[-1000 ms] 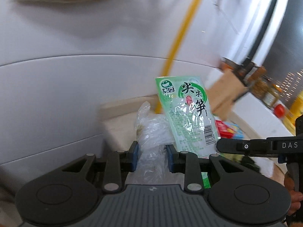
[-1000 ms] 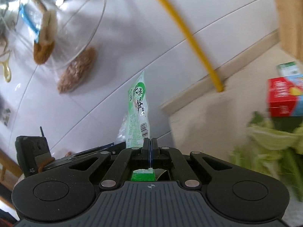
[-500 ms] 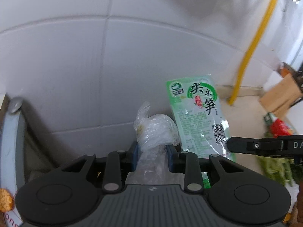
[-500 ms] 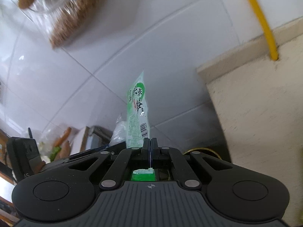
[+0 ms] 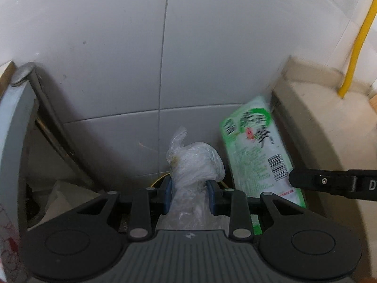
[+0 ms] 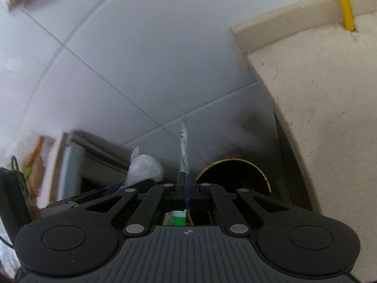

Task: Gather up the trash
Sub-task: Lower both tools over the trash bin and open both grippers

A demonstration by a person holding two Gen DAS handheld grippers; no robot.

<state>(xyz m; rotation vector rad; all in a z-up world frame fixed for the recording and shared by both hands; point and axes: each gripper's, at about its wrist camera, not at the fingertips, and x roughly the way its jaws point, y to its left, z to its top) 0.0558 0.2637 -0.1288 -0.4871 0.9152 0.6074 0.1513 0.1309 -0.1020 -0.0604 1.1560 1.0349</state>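
Now the left hand-held gripper (image 5: 188, 192) is partly closed, its blue pads pressing from both sides on a crumpled clear plastic bag (image 5: 194, 165); the bag's knotted top bulges above the fingertips and the rest trails back toward the gripper body. Just to its right, the right hand-held gripper (image 6: 185, 186) is clamped fully together on the lower end of a green-and-white snack packet (image 5: 256, 153) with a barcode and printed characters. In the right wrist view the packet (image 6: 183, 148) is seen edge-on, standing straight up out of the closed jaws, with its green bottom edge showing behind them. Both pieces of trash are held in the air in front of a white tiled wall (image 5: 165, 59), beside the left edge of a beige stone surface (image 6: 318, 118). Below the right gripper sits a round dark bin with a gold rim (image 6: 259, 167); its inside is too dark to tell what it holds. A yellow pipe (image 6: 345, 2) meets the surface at its back edge. To the left stands a grey metal-edged object (image 5: 14, 129), blurred.
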